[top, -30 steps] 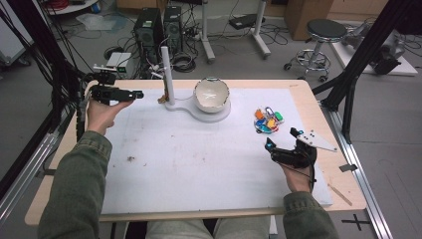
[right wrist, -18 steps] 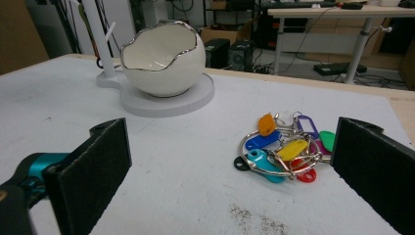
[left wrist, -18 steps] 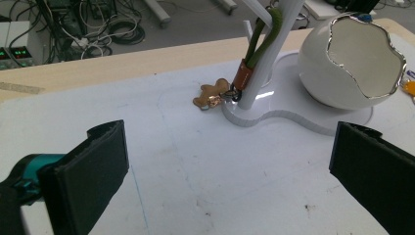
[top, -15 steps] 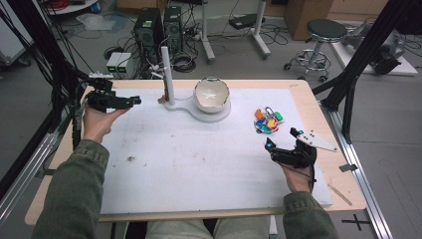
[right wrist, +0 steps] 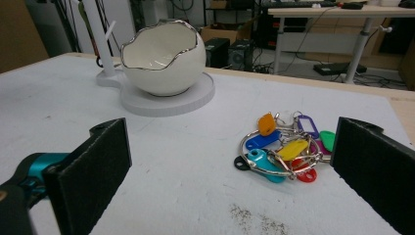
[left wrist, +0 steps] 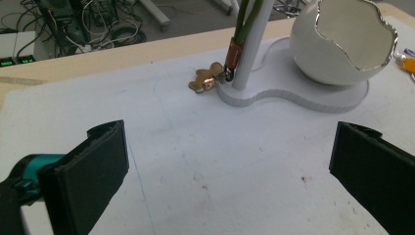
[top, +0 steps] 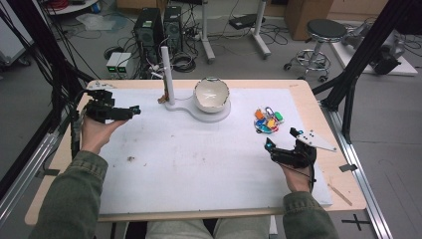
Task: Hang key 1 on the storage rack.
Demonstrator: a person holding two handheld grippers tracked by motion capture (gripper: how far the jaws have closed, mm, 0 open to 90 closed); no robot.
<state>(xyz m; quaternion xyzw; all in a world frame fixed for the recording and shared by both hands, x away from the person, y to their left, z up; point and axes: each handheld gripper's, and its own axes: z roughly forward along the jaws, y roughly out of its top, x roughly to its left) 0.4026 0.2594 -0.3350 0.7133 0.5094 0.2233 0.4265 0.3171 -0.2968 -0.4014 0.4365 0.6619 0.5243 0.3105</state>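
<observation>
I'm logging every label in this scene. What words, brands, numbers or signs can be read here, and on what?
No text can be read.
Coloured key tags on the ring: their faces show no legible writing.
Two small boxes on the floor: green glowing displays, too small and blurred to read.
Egg-shaped bowl, white stand and both grippers, left gripper and right gripper: no visible markings.

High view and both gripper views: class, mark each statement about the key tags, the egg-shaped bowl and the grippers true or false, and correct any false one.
1. The bunch of key tags lies inside the egg-shaped bowl. False: it lies on the white mat, beside the bowl.
2. The right gripper is open. True.
3. The left gripper holds the small brown charm. False: its jaws are open and empty.
4. The bowl sits on a white stand. True.
</observation>
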